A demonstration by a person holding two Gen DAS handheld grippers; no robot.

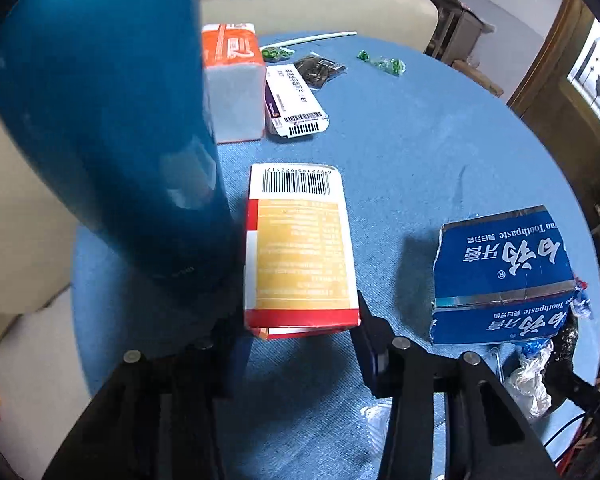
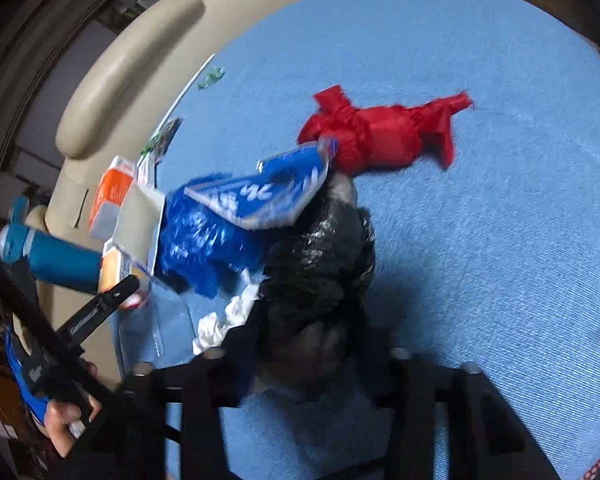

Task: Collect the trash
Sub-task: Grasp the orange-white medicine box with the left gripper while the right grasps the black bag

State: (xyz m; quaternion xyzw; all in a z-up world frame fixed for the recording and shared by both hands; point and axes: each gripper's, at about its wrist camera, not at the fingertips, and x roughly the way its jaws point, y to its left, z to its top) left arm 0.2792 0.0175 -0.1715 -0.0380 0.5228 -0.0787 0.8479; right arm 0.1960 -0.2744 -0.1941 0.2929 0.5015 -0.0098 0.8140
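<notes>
- The red-and-yellow box (image 1: 300, 256) lies flat at centre frame on the blue table (image 1: 412, 152), its near end between the spread fingers of the left hand-held gripper (image 1: 296, 344), which are not closed on it.
- A torn blue toothpaste carton (image 1: 500, 276) lies at right; a teal bottle (image 1: 112, 128) stands at upper left.
- In the right wrist view, the right hand-held gripper (image 2: 312, 356) has a black plastic bag (image 2: 320, 264) between its fingers; whether it clamps it cannot be told.
- A red crumpled bag (image 2: 384, 132) lies beyond.
</notes>
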